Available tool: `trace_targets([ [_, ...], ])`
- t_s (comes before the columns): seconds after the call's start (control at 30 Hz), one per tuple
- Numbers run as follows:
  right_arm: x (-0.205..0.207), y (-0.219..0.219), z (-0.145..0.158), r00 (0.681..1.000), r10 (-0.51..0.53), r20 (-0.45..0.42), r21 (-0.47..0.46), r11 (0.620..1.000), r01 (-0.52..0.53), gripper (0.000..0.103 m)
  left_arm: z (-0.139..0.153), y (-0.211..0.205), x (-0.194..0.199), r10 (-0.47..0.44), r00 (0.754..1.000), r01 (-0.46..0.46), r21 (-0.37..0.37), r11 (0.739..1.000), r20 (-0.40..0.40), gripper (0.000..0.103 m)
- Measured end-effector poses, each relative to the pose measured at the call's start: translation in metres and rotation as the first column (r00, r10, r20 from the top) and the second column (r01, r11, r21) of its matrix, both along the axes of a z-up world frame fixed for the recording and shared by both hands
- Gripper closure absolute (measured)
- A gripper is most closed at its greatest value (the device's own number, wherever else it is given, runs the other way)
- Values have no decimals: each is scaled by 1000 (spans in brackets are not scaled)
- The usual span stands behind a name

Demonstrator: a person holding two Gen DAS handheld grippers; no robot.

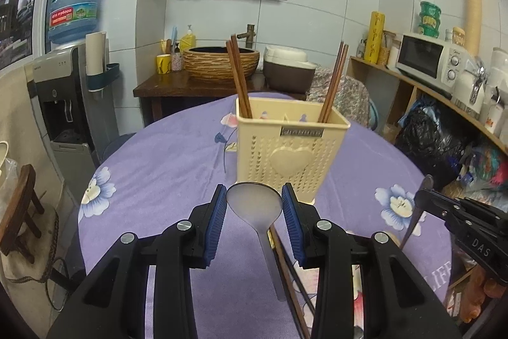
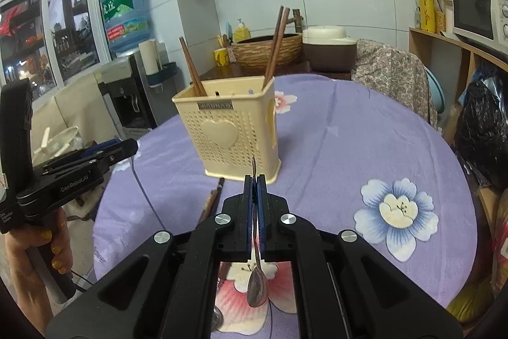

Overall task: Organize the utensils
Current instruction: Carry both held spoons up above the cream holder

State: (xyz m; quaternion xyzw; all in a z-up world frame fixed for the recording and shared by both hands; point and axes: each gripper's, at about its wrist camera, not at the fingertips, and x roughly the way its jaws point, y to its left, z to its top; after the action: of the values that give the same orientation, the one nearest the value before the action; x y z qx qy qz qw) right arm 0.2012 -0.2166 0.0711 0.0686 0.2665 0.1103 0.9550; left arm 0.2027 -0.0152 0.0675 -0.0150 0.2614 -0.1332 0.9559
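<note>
The left gripper (image 1: 254,205) clamps a translucent spoon (image 1: 255,205) near the holder (image 1: 289,145); the right gripper (image 2: 255,180) pinches a metal spoon (image 2: 257,288) just before it.

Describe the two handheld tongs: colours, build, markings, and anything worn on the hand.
Both the left tongs and right tongs are matte black plastic with ribbed blue pads and round silver pivot screws. White lettering reads "GenRobot.AI" on the left body and "DAS" on the right. The hand on the left grip wears glittery yellow nail polish.
</note>
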Motion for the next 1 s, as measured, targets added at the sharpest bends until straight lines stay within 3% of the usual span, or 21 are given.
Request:
trace_targets([
  [0.27,33,7,83,975,28,219,43,998,-39,100,90,14,24,-22,986,41,-108,993,166,67],
  [0.4,62,14,123,954,0,299,68,997,-21,100,128,7,54,5,968,22,-104,994,249,67],
  [0.5,90,20,135,945,-38,324,61,998,19,100,135,-1,75,18,961,7,-92,996,274,67],
  [0.6,113,29,131,943,-49,330,15,999,47,100,126,-16,95,33,961,-22,-42,999,275,67],
  [0.73,136,36,104,952,-62,300,-27,997,74,100,103,-22,105,34,969,-33,-8,999,243,67],
  [1.0,142,42,52,969,-40,245,-67,996,58,100,64,-25,109,15,982,-22,38,999,187,67],
])
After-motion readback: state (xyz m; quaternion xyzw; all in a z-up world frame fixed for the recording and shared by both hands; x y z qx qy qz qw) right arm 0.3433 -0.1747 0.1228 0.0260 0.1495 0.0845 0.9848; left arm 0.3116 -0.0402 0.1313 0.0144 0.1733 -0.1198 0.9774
